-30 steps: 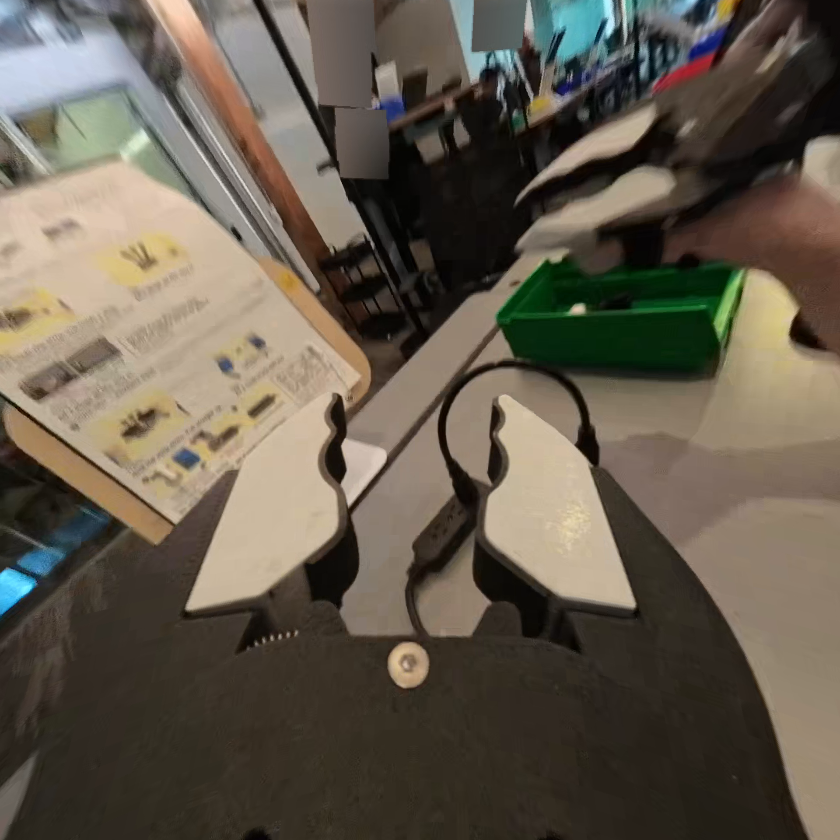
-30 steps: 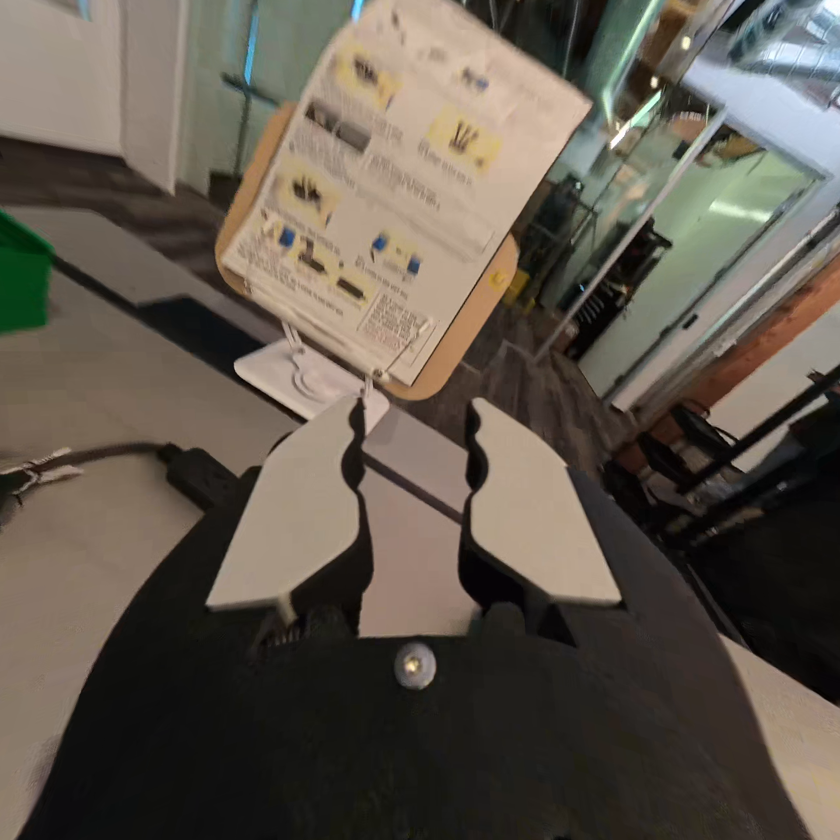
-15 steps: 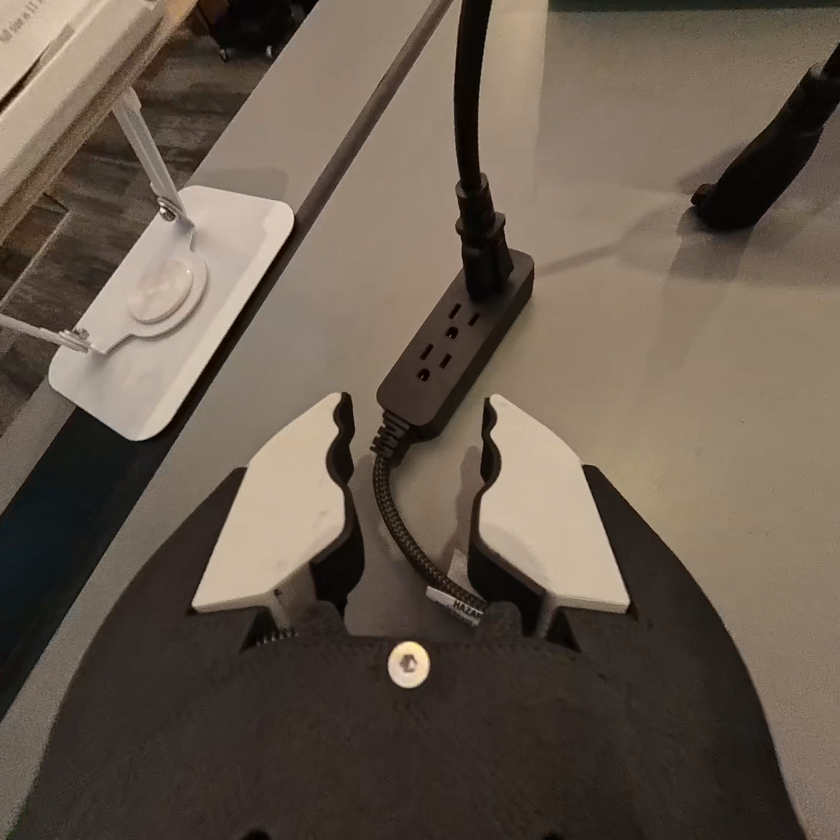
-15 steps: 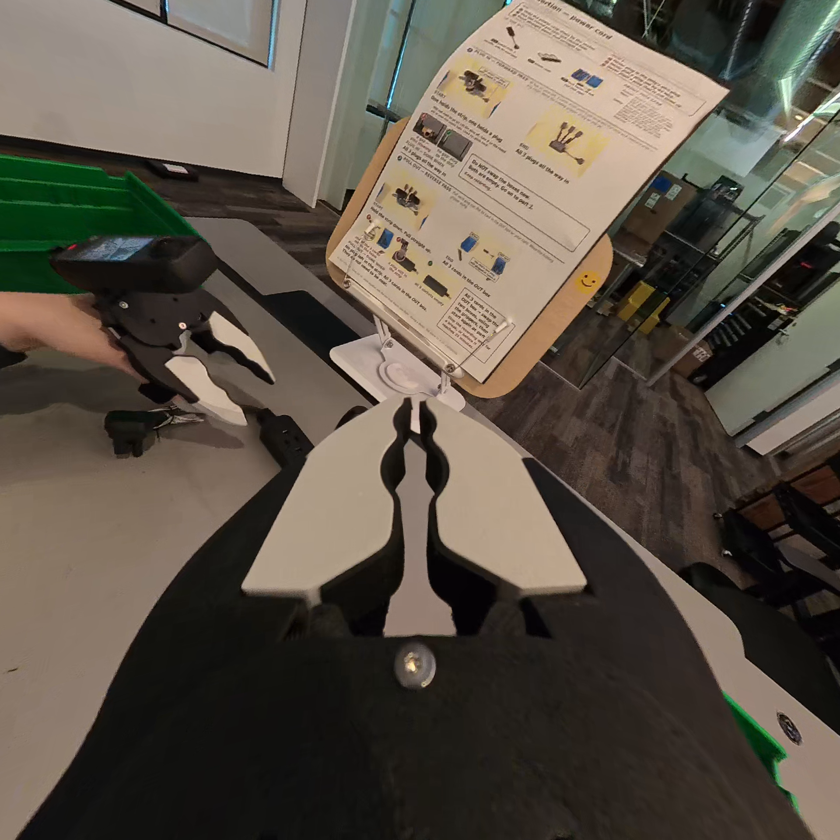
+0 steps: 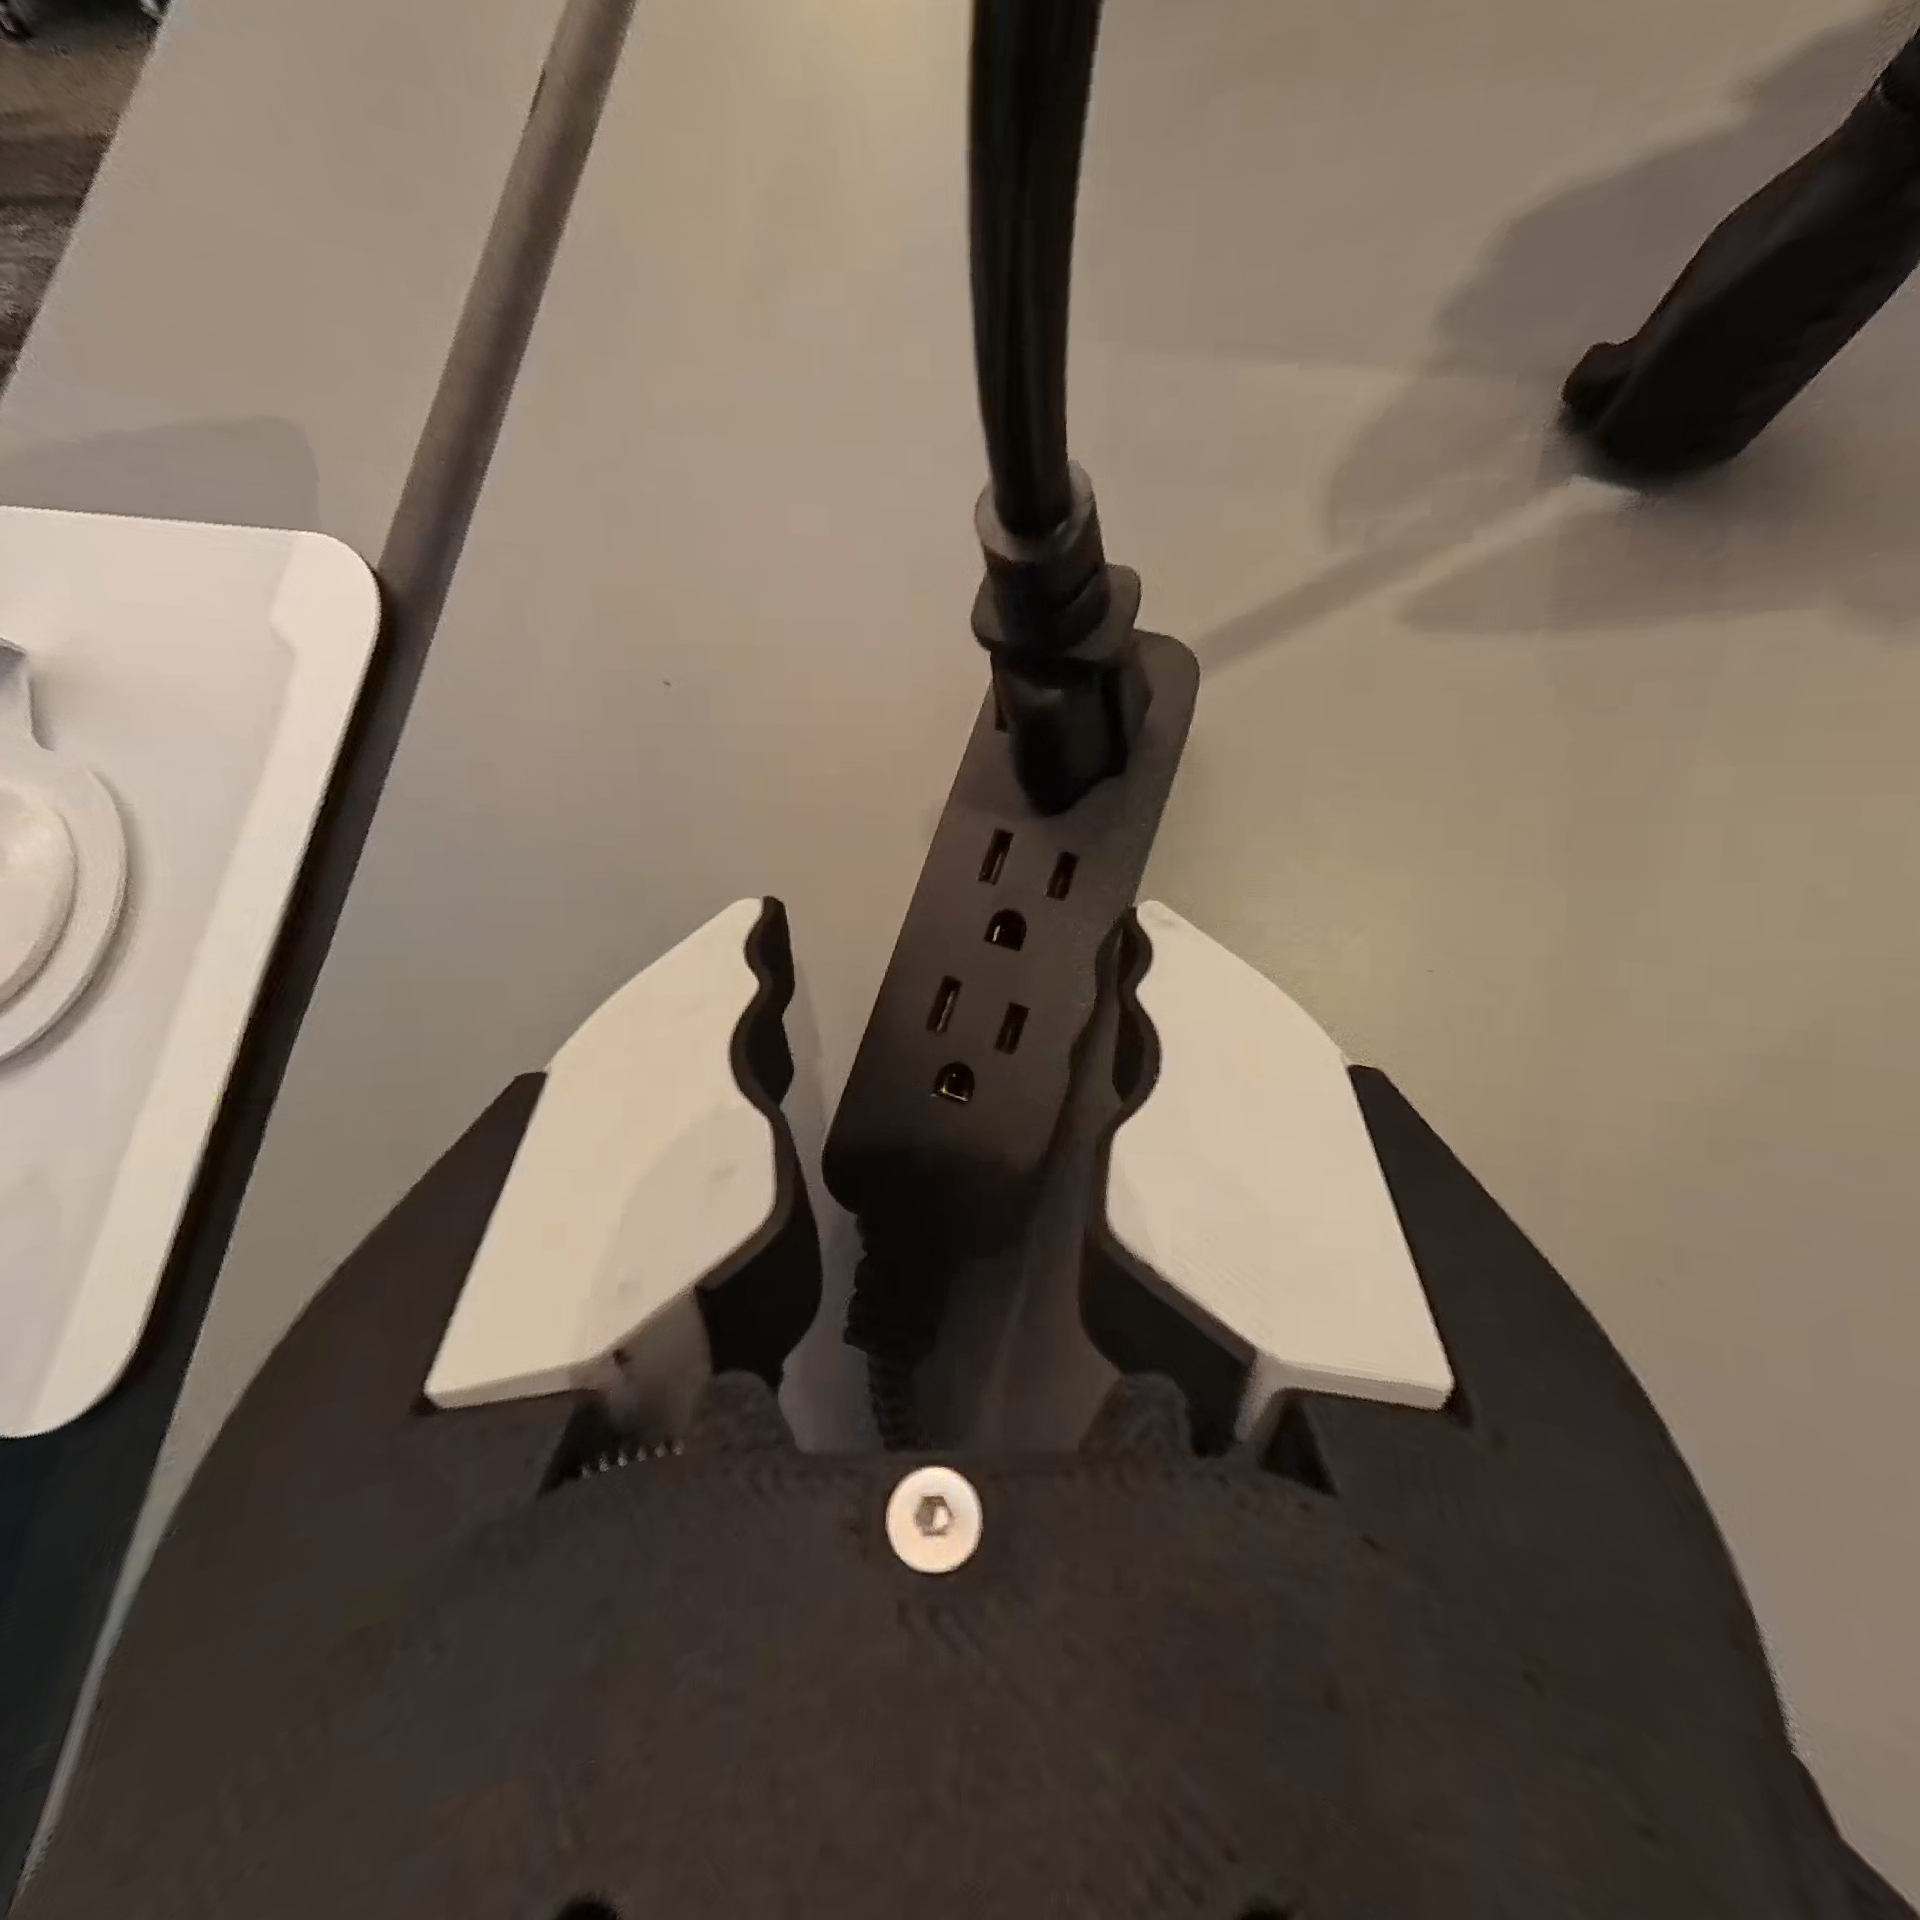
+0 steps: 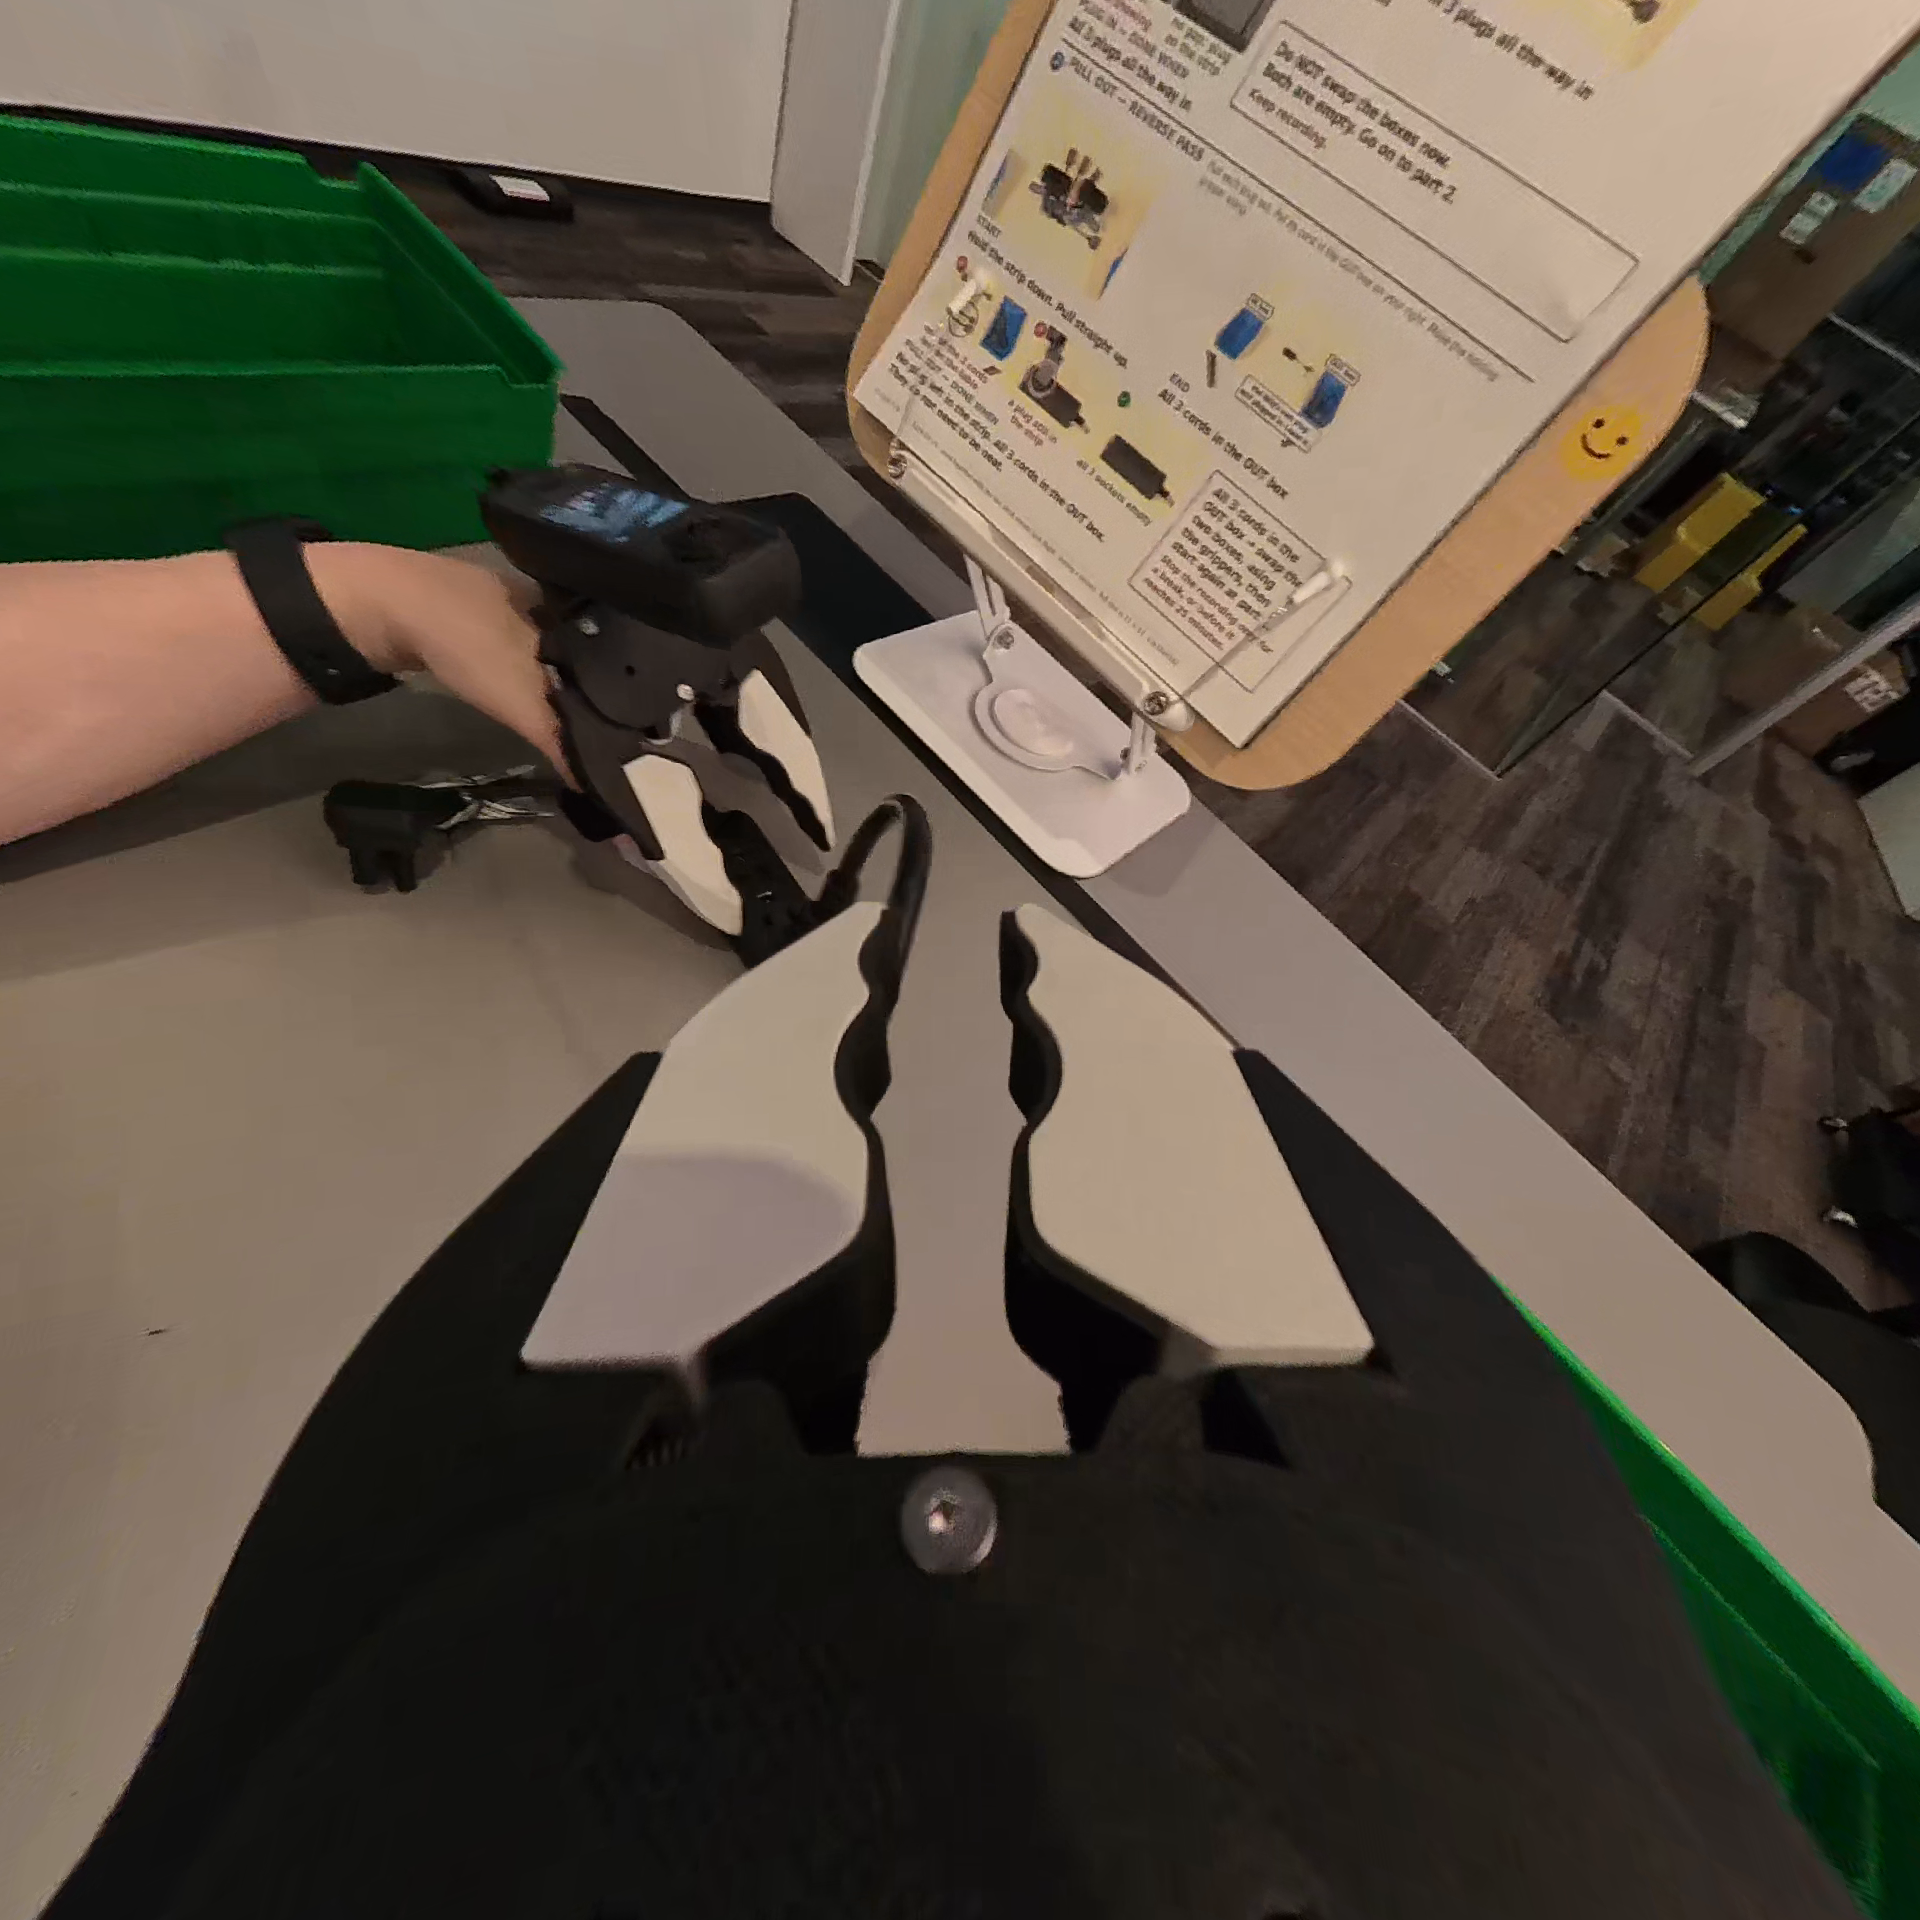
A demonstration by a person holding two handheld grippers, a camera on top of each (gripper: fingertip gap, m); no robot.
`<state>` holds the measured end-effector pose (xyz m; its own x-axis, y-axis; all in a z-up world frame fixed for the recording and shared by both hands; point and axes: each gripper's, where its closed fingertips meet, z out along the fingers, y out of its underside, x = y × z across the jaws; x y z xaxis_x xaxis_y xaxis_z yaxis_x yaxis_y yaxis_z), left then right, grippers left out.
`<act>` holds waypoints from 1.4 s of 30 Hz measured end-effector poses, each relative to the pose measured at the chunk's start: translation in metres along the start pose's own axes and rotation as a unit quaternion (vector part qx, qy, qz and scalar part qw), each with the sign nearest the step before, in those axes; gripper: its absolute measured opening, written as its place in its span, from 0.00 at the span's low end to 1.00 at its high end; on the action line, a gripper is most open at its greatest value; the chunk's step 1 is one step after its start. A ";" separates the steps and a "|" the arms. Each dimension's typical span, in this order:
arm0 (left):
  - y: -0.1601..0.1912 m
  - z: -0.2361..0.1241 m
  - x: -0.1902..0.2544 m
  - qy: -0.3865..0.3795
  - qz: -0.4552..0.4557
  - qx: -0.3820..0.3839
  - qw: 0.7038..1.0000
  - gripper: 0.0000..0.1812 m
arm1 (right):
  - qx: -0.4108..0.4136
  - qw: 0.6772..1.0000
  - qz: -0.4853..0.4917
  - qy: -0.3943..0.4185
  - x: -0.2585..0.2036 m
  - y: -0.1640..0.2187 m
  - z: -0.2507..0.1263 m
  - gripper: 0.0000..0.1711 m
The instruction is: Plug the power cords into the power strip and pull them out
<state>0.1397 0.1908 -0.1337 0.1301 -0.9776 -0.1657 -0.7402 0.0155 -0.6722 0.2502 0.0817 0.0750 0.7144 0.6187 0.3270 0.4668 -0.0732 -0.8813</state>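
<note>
The power strip (image 5: 997, 997) lies flat on the grey table (image 5: 1455, 935), and one black cord (image 5: 1023, 312) is plugged into its far socket. The two sockets nearer the camera are empty. So one cord is in, and it looks like more plugging or pulling is left to do. The left gripper (image 5: 951, 920) is low over the near end of the strip, its fingers spread wide on both sides, not squeezing yet. The right gripper (image 6: 940, 920) hangs a little way from the strip, partly open and holding nothing. A white stand base (image 5: 156, 935) sits left of the strip.
</note>
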 end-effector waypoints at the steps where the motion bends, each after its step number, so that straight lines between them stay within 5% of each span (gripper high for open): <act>1: 0.002 0.000 0.001 0.010 -0.004 -0.003 1.000 0.31 | 0.006 1.000 0.001 -0.014 -0.006 -0.003 0.002 0.12; 3: 0.010 0.000 0.007 0.031 -0.004 -0.020 0.999 0.23 | 0.012 0.999 -0.001 -0.043 -0.020 -0.009 0.005 0.13; 10: 0.018 -0.003 0.027 0.066 0.019 -0.021 0.997 0.24 | 0.064 0.994 -0.004 -0.087 -0.029 -0.018 0.002 0.16; 13: 0.022 -0.011 0.044 0.102 0.030 -0.012 0.994 0.24 | 0.150 0.983 0.080 -0.075 0.007 -0.017 -0.006 0.15; 18: 0.028 -0.018 0.054 0.109 0.051 0.002 0.993 0.24 | 0.156 0.956 0.238 -0.071 0.054 0.037 0.028 0.12; 23: 0.028 -0.019 0.060 0.116 0.056 0.000 0.992 0.24 | -0.004 0.957 0.176 -0.231 -0.037 0.095 0.111 0.12; 27: 0.028 -0.019 0.060 0.093 0.058 0.006 0.994 0.24 | -0.035 0.936 0.121 -0.330 -0.093 0.109 0.130 0.16; 31: 0.027 -0.017 0.060 0.084 0.057 -0.005 0.995 0.26 | -0.033 0.939 0.103 -0.326 -0.110 0.113 0.139 0.25; 37: 0.024 -0.008 0.065 0.088 0.056 -0.010 0.994 0.26 | 0.028 0.954 0.090 -0.283 -0.101 0.101 0.140 0.19; 42: 0.021 -0.007 0.066 0.074 0.075 -0.029 0.994 0.26 | -0.022 0.950 0.114 -0.289 -0.105 0.113 0.146 0.21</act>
<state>0.1280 0.1256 -0.1541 -0.0796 -0.9853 -0.1511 -0.7808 0.1559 -0.6050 0.1514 0.1228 -0.1087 0.3989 0.9086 -0.1236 0.3650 -0.2809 -0.8876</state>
